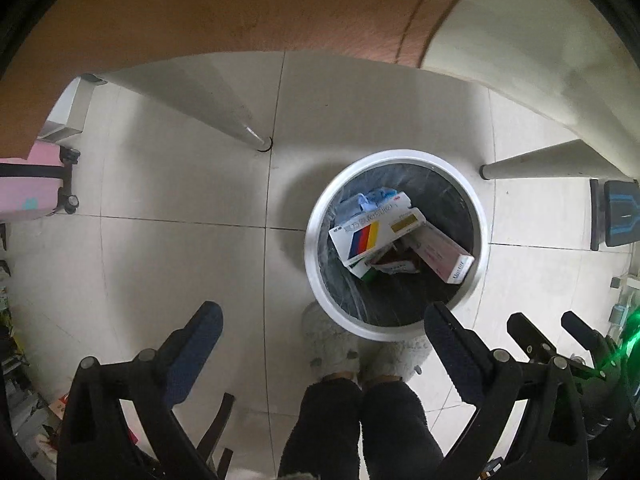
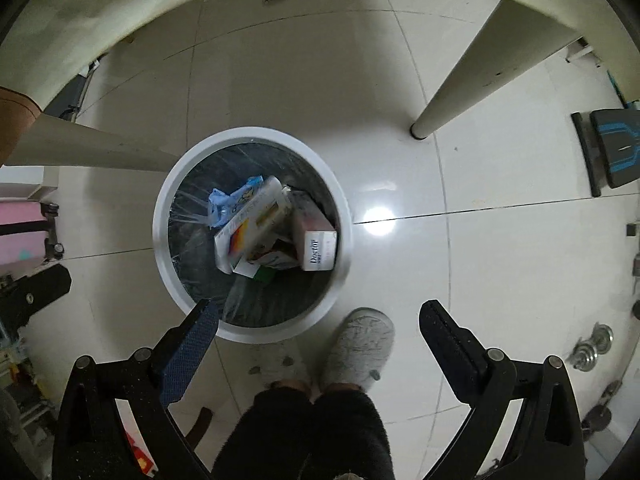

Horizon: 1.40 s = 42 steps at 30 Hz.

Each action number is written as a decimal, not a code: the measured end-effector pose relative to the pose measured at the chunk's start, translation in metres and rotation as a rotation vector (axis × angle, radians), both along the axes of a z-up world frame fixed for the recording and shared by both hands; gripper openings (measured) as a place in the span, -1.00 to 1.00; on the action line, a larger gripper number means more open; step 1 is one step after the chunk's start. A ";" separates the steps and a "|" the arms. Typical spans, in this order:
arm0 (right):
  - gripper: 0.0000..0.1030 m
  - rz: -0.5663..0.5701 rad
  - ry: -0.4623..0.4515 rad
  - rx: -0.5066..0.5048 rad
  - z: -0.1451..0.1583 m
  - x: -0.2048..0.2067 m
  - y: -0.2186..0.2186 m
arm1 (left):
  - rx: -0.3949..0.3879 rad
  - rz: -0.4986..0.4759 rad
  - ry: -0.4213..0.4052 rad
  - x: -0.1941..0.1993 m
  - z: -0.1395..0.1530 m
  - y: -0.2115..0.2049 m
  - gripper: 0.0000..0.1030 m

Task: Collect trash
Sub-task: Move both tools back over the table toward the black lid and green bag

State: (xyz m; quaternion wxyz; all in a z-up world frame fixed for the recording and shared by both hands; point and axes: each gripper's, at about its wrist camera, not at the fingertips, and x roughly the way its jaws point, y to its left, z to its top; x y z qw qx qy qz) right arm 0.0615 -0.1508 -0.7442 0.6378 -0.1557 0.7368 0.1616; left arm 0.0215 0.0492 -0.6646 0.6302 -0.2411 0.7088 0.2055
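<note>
A round white trash bin [image 1: 316,240] with a clear liner stands on the tiled floor; it also shows in the right wrist view [image 2: 160,232]. Inside lie a white box with red, blue and yellow stripes [image 1: 372,236], a pinkish-white carton [image 1: 444,256], a blue wrapper [image 1: 372,196] and other packaging. The same striped box [image 2: 248,220] and carton [image 2: 318,248] show from the right. My left gripper [image 1: 324,320] is open and empty, above and in front of the bin. My right gripper [image 2: 320,318] is open and empty, above the bin's near edge. The right gripper shows in the left view [image 1: 548,330].
The person's legs and grey fuzzy slippers [image 2: 356,348] stand just in front of the bin. White table legs [image 1: 240,120] [image 2: 452,92] flank the bin. A pink suitcase [image 1: 32,184] stands at the left, a black and blue device [image 2: 616,148] at the right.
</note>
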 end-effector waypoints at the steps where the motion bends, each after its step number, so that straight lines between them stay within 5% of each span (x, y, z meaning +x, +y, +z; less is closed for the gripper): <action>1: 0.97 0.001 -0.004 -0.001 0.006 0.002 -0.003 | 0.003 -0.002 0.001 0.000 0.002 -0.001 1.00; 15: 0.97 0.007 -0.045 0.003 0.105 0.005 -0.007 | 0.011 -0.027 -0.026 -0.007 0.073 -0.025 1.00; 33: 0.97 -0.027 -0.068 0.060 0.340 -0.022 -0.021 | 0.043 -0.099 -0.124 -0.037 0.280 -0.046 1.00; 42: 0.97 -0.053 -0.098 0.160 0.435 -0.009 -0.008 | 0.101 -0.069 -0.269 -0.026 0.369 -0.029 1.00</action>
